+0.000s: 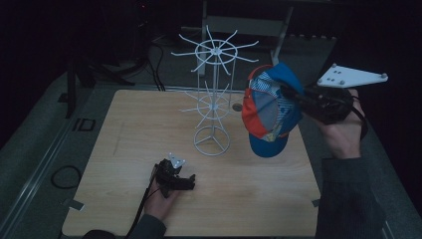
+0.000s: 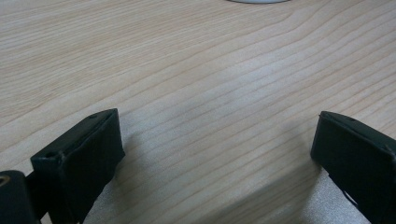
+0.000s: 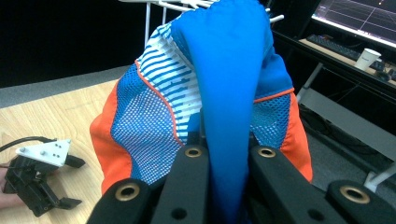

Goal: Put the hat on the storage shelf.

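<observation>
Holding: the right gripper (image 1: 293, 97) is clamping a cap (image 1: 271, 109) by a fold of its blue cloth, with the jaws closed tight on that fold in the right gripper view.
Cap place: it is hanging in the air above the right side of the table (image 1: 124, 149), just to the right of the rack (image 1: 213, 94) and apart from it.
Cap cloth: it is showing smooth blue fabric, blue and white stripes, open mesh panels and orange panels with thin orange piping (image 3: 159, 93).
Cap shape: it is sagging as a soft rounded dome with a stiff curved blue brim (image 1: 268, 145).
Cap direction: its long axis is running from upper right to lower left in the high view, with the brim pointing down toward the table.
Rack: it is standing upright on a round ring base, made of thin white wire, with two tiers of spokes fanning out from a centre post.
Table: it is showing pale wood grain, flat and matte.
Left gripper (image 1: 186, 181): it is resting low on the table near the front edge, its black jaws standing wide apart with nothing between them.
</observation>
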Demonstrator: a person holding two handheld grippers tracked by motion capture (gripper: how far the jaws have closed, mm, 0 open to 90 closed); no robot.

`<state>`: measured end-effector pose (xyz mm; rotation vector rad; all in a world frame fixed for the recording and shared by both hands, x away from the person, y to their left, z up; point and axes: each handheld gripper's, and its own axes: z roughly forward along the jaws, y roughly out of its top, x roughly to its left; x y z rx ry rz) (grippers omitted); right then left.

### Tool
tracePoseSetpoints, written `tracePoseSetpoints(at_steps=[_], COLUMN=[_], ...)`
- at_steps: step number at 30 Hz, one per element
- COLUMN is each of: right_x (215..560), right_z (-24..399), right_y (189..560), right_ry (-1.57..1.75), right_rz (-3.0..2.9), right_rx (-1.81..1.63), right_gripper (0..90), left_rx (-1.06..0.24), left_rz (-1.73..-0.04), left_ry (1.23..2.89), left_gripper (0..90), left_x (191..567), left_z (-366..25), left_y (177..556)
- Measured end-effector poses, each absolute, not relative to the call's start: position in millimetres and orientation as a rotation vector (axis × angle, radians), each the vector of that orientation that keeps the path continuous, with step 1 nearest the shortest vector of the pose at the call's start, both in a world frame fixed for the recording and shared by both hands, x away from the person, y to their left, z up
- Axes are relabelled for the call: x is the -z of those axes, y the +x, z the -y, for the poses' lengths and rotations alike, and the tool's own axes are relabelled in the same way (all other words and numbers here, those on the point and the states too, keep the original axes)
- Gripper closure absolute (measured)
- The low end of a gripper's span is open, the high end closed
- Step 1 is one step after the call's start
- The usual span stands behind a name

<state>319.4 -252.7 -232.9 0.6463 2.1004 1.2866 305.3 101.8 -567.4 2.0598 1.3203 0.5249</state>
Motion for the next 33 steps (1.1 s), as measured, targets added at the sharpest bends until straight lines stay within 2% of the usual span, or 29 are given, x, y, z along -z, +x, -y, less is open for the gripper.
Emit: tracePoseSetpoints(at_steps=[24,33], right_x=[215.9,212.6], right_z=[252.8,241.3], right_y=[314.5,329.2], right_ry=[0.62,0.644], right_rz=[-2.053,-2.052], right_rx=[-1.32,-1.335], right_gripper=[89.2,89.1], left_rx=[-0.525,-0.526], left_rz=[-1.318,-1.319], left_ry=[2.063,2.061], left_gripper=[2.6,2.6], left_x=[567.4,567.5], left_z=[-102.0,-101.9], left_y=[305.3,305.3])
